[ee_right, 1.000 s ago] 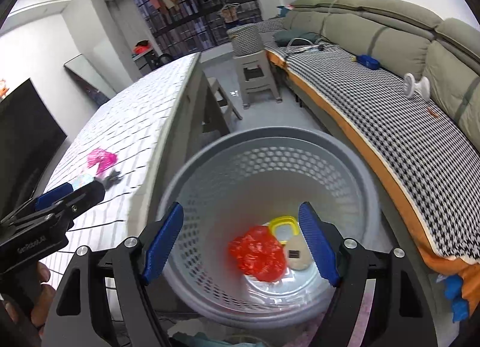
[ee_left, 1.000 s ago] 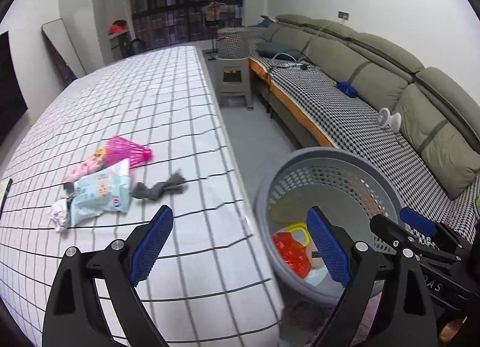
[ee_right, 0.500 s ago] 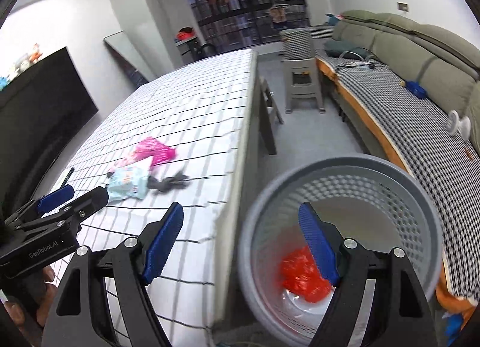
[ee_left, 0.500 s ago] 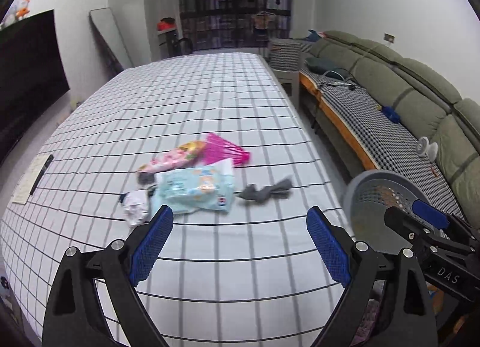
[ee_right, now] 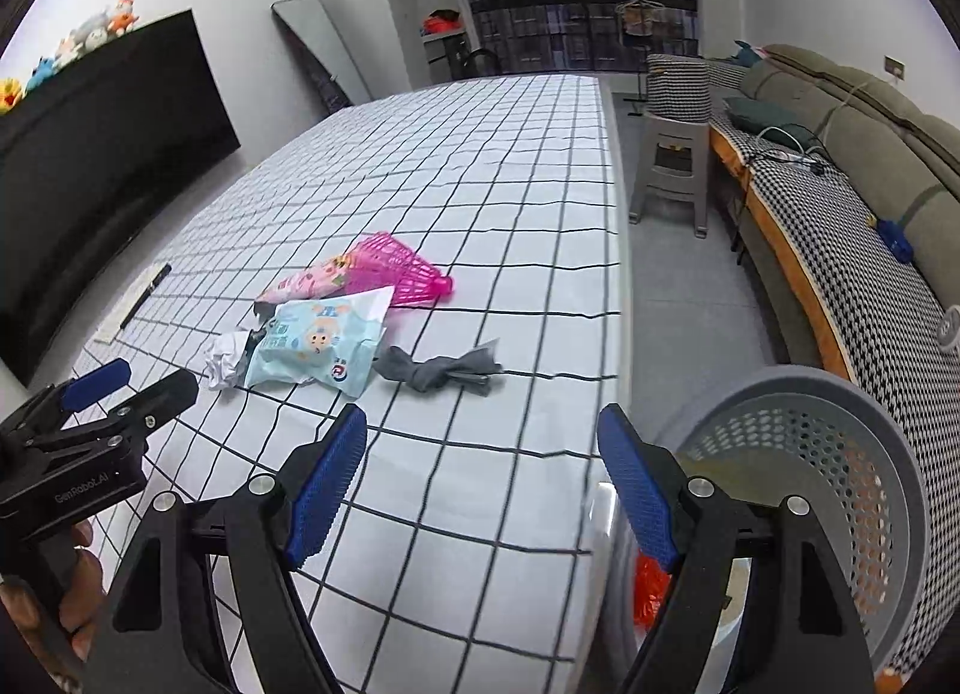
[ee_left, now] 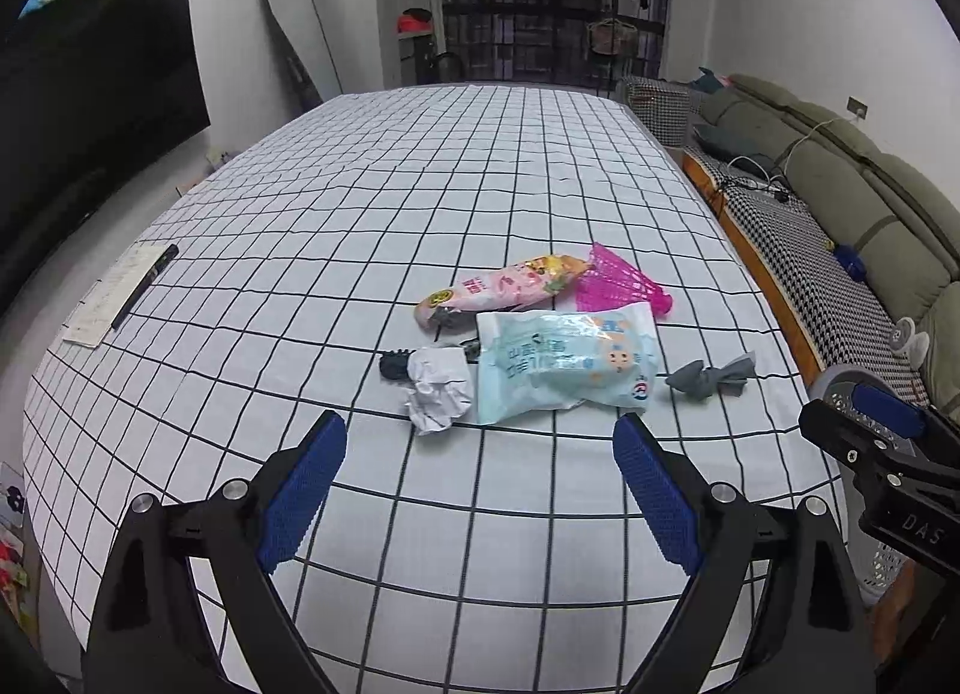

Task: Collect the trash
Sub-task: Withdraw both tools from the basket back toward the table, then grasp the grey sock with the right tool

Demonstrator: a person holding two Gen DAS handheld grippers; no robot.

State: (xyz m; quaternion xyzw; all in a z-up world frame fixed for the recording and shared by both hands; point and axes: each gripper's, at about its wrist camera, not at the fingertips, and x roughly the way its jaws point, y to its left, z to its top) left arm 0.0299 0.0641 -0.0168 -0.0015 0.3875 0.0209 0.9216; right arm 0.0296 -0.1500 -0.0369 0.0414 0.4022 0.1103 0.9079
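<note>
Both grippers, left (ee_left: 474, 490) and right (ee_right: 483, 481), were wide open and empty. Trash pile (ee_left: 540, 346) lay mid-table; basket (ee_right: 840, 454) beside the table's edge. Best to pinch the blue packet (ee_left: 564, 364) first, possibly overlapping the crumpled paper (ee_left: 438, 388).

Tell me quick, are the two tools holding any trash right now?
Left tool: open, holding nothing, above the white grid-patterned tablecloth.
Right tool: open, holding nothing, between the tablecloth's edge and the grey perforated plastic basket.

left tongs (ee_right: 90, 436): "GenRobot.AI" | right tongs (ee_left: 888, 472): "DAS"
</note>
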